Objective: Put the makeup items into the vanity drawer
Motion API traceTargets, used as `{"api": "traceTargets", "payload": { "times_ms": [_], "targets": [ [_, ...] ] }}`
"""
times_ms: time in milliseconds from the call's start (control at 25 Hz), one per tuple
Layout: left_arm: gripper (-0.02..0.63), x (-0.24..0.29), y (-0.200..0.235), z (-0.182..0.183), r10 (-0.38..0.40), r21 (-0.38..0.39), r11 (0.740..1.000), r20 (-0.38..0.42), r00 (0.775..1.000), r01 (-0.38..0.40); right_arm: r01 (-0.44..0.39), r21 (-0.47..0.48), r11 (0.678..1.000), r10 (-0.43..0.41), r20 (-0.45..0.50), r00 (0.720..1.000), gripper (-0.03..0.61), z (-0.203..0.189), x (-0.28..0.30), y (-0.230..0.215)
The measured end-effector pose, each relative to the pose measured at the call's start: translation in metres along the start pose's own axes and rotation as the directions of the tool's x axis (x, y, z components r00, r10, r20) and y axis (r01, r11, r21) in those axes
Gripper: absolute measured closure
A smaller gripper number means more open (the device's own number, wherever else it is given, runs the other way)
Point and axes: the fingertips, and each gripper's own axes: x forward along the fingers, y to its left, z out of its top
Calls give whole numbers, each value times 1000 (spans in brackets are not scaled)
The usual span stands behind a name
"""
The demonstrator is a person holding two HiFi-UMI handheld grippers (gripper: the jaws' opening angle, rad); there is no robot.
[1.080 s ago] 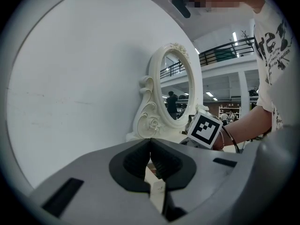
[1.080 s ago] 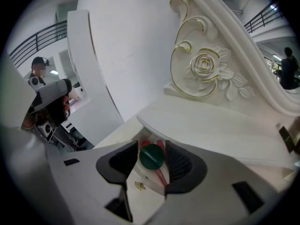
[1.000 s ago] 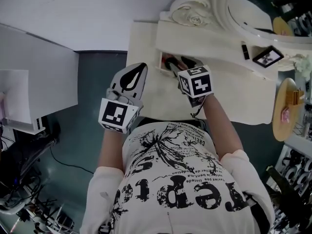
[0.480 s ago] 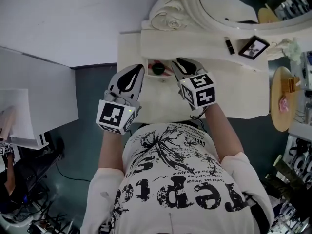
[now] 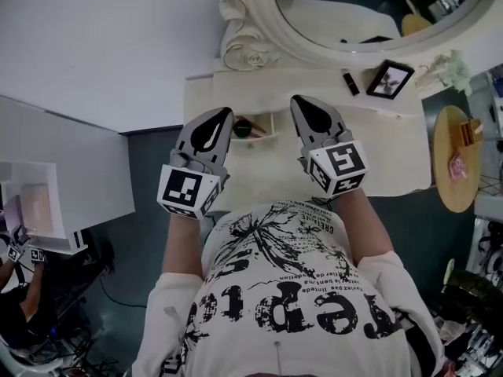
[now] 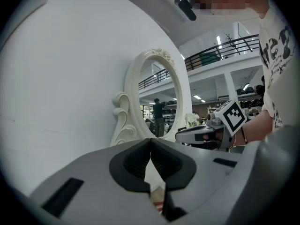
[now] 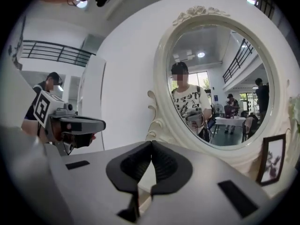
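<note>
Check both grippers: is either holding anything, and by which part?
Nothing is held. Left gripper: jaws shut tip to tip, nothing between them. Right gripper: jaws have just been closing and now meet, also on nothing.

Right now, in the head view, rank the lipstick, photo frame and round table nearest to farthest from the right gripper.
1. Lipstick, on the shelf.
2. Frame, further right on it.
3. Round table, far right edge.

Head view downward, gripper views facing mirror [image 7: 218,83]
</note>
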Motion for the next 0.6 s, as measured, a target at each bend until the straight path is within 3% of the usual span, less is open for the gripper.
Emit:
{"api": "traceTargets", "payload": {
  "times_ms": [160,600],
  "targets": [
    [600,5,-8,11,3,15,1000,8,1000,-3,-6,8,1000,5,103,995,565,18,-17,-12],
    [600,9,-16,13,31,16,999,1,1000,-31,19,-20,1000,-18,91,996,568,16,-25,-31]
  ]
}}
